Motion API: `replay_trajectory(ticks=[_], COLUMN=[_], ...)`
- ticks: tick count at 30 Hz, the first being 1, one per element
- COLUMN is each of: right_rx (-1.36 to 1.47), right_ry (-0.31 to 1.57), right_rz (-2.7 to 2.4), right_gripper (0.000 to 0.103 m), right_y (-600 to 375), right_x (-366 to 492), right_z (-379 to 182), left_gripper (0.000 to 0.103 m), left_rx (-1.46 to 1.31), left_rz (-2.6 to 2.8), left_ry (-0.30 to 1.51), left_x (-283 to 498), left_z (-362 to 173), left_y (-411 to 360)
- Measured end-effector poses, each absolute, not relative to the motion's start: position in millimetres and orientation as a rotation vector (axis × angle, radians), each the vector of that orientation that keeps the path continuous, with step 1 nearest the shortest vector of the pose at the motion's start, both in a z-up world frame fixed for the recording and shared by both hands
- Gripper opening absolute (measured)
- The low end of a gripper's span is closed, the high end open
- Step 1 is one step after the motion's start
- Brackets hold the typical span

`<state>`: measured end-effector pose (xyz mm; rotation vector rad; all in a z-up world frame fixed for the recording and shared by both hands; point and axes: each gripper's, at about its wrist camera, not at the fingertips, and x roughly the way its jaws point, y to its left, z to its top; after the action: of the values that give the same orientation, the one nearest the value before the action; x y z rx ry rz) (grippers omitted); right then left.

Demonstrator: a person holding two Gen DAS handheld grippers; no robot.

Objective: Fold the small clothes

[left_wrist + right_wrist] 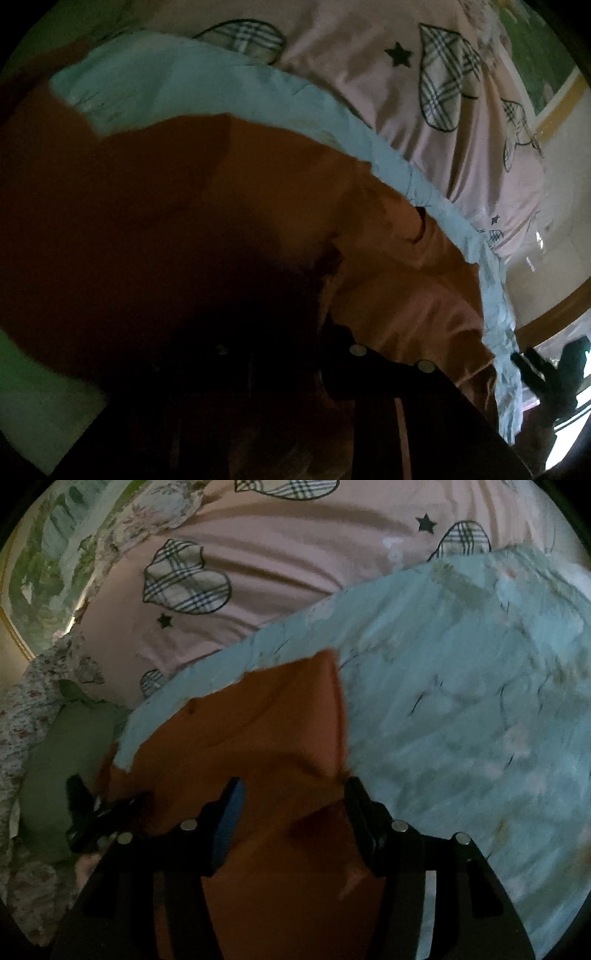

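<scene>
I am looking along the right gripper [291, 834]; its jaws are standing apart, and the orange garment [258, 738] is lying between the fingers [231, 819] without being pinched. The light blue cloth [461, 701] is lying on the right side, and its ragged edge is running over the top of the orange fabric. Beyond that edge the pink bedsheet [295, 565] with checked hearts is lying bare, so free room is showing toward the top and the left. A green bundle [66, 760] is sitting at the left, near the floral fabric [22, 716].

In the left wrist view the left gripper [332, 369] is sitting in deep shadow under the orange cloth [221, 203]; I cannot tell how its jaws are standing. The blue band [207, 85] is curving across the sheet [351, 85].
</scene>
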<state>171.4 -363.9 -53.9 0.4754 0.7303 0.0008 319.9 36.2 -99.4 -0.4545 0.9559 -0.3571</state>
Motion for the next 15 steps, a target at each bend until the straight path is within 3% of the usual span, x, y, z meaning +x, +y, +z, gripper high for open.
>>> replay_trajectory(ticks=[3,5,7,8,10,12,13,14,15], right_rx=[0.447,0.429,0.422,0.418,0.412,0.411,0.412,0.416,0.419], right_ry=[0.753,0.776,0.798,0.805,0.821,0.833,0.840,0.844,0.848], right_rz=[-0.017,-0.019,-0.013,-0.009,-0.005,-0.014,-0.020,-0.022,-0.023], right_gripper=[0.060,0.061,0.062,0.063,0.066,0.067,0.067,0.067,0.067], right_y=[-372.0,-375.0,-376.6,-376.6,-377.2,-379.8,-382.4,-384.8,-386.4], right_x=[188.2,202.9,215.3,220.2,229.1,238.0,243.4,247.8,252.2], right_z=[-56.0,-60.5,-65.1,-66.8,-70.7,-74.2,-75.7,-76.8,-77.9], left_gripper=[0.035,0.062,0.080,0.082,0.078,0.060,0.040,0.027,0.026], left_rx=[-0.435,-0.421,-0.407,-0.389,-0.345,-0.312,-0.308,-0.315,-0.320], left_rz=[-0.389,-0.423,-0.443,-0.450,-0.456,-0.437,-0.436,-0.447,-0.443], left_ry=[0.972,0.986,0.997,0.999,1.012,1.020,1.015,1.008,0.999], left_x=[312.5,313.9,320.8,325.8,335.1,340.3,339.7,336.5,333.1], left_z=[-98.4,-93.3,-86.8,-84.6,-85.1,-88.5,-89.0,-89.9,-90.4], left_y=[40.5,37.2,28.4,22.6,13.2,9.2,10.2,13.3,16.0])
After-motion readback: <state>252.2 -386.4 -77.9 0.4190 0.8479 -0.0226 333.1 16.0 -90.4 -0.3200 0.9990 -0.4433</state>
